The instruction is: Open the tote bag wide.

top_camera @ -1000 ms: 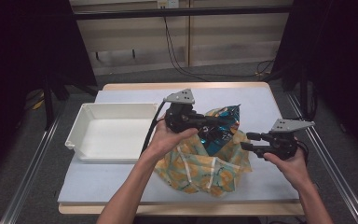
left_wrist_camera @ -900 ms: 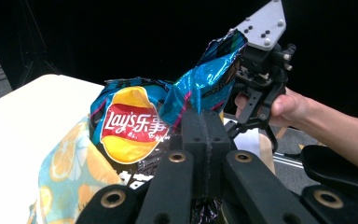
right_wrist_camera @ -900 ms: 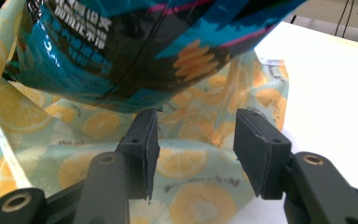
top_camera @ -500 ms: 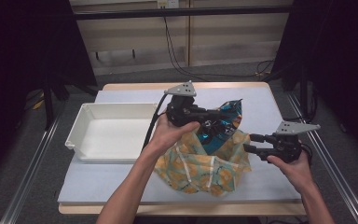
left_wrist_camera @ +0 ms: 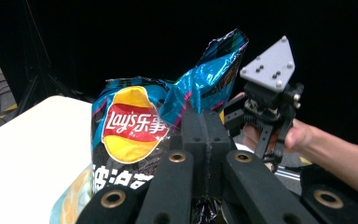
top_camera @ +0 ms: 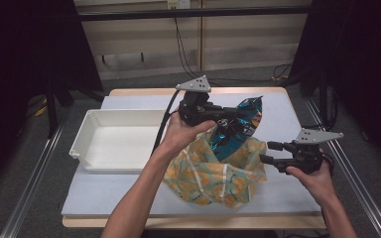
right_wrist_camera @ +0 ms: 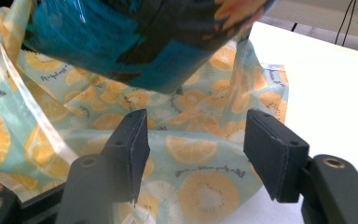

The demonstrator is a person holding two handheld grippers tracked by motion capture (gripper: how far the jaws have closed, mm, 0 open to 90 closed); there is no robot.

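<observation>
Left gripper clamps the chip bag — right gripper, just opening, empty beside the fruit-print bag

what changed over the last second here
The left gripper, shut on the chip bag, lifted it higher out of the orange-print bag. The right gripper has just been opening, with nothing between its jaws. The white tray stayed put.

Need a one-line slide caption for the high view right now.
Left gripper lifts a chip bag out of the fruit-print bag; right gripper, jaws just opening, waits beside it; white tray at left.
</observation>
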